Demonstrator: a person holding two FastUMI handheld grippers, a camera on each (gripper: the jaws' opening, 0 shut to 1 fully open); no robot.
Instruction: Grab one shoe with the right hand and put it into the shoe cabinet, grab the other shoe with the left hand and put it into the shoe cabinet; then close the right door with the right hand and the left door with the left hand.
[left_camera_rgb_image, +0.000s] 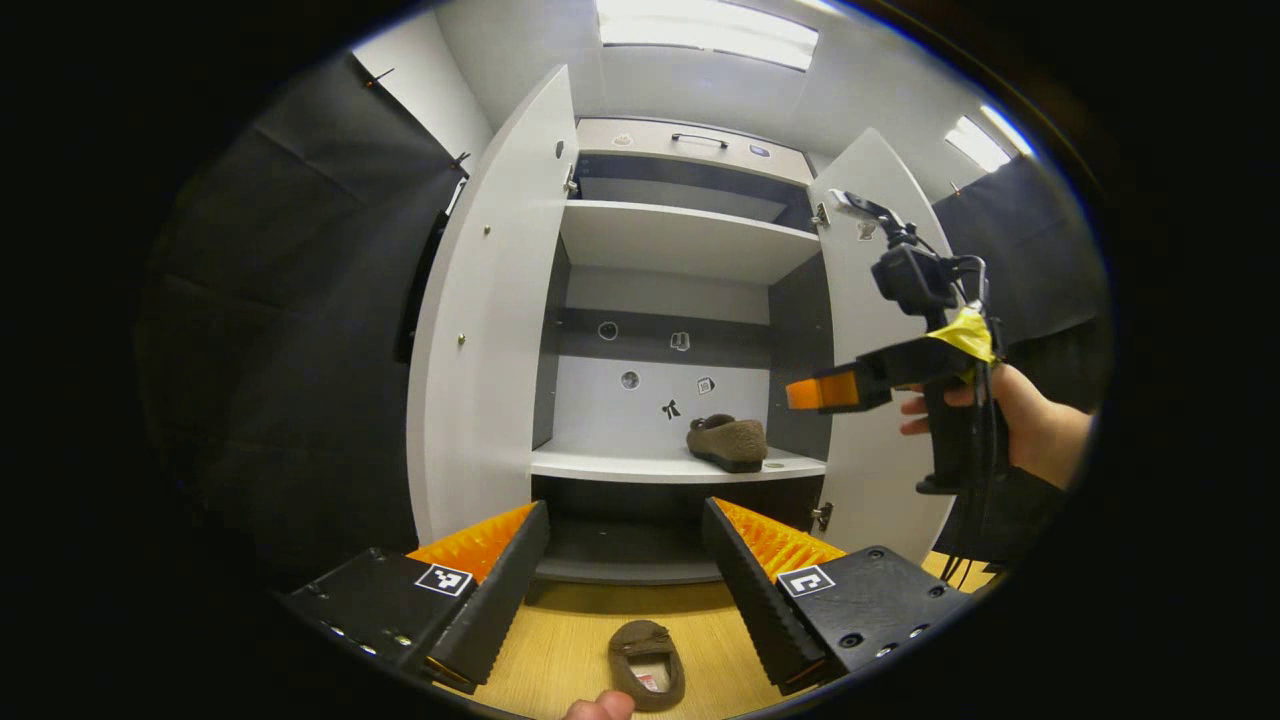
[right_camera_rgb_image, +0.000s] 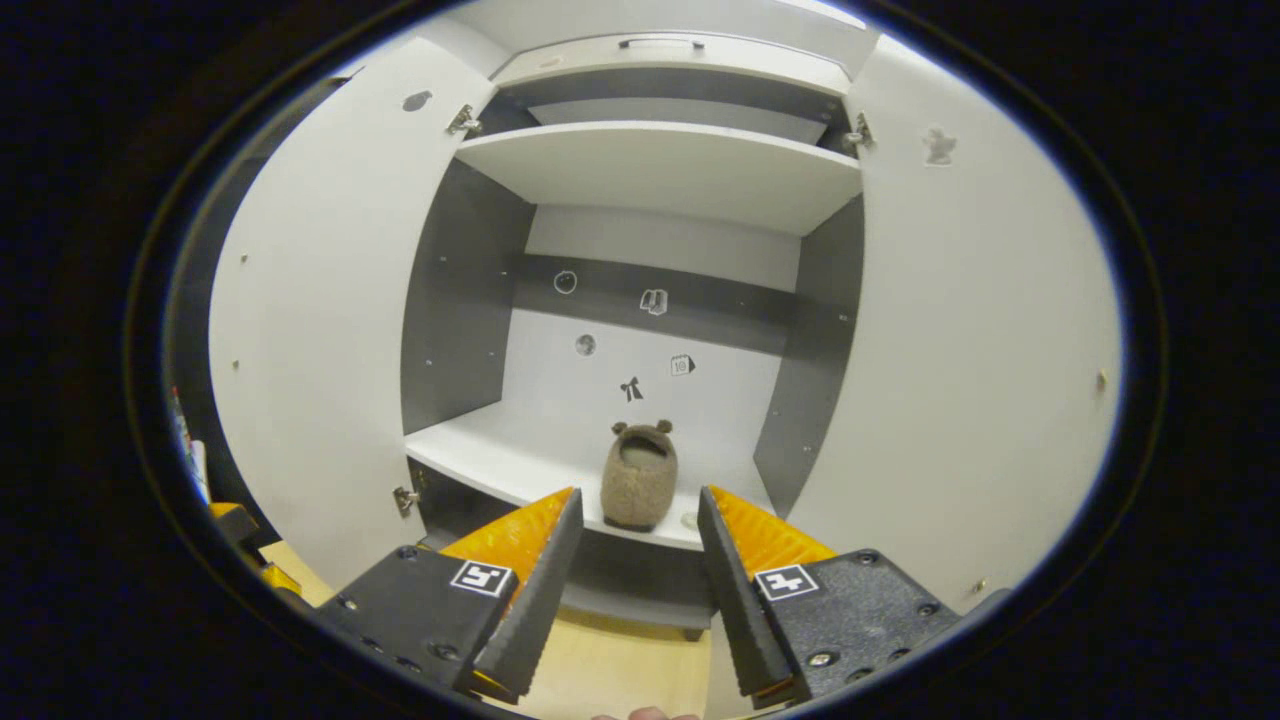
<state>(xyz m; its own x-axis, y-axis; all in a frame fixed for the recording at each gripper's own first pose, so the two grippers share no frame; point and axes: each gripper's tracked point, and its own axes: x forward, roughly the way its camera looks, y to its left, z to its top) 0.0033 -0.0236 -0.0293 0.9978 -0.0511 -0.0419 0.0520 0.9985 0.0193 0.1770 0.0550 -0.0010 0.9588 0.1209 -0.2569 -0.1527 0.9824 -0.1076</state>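
Left gripper view: left gripper (left_camera_rgb_image: 625, 560) spread wide over the floor shoe (left_camera_rgb_image: 647, 664); other shoe (left_camera_rgb_image: 727, 442) sits on the cabinet shelf (left_camera_rgb_image: 620, 462) (right gripper (right_camera_rgb_image: 635, 560) gapes empty too).

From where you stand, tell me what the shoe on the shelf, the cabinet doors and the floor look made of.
Shoe on the shelf: brown, fuzzy matte surface, likely plush or fleece.
Cabinet doors: smooth matte white panels with screw heads and metal hinges, probably laminated board.
Floor: pale yellow with faint grain lines, wood or wood-look laminate; cannot tell which.

Both views toward open cabinet (left_camera_rgb_image: 680, 240)
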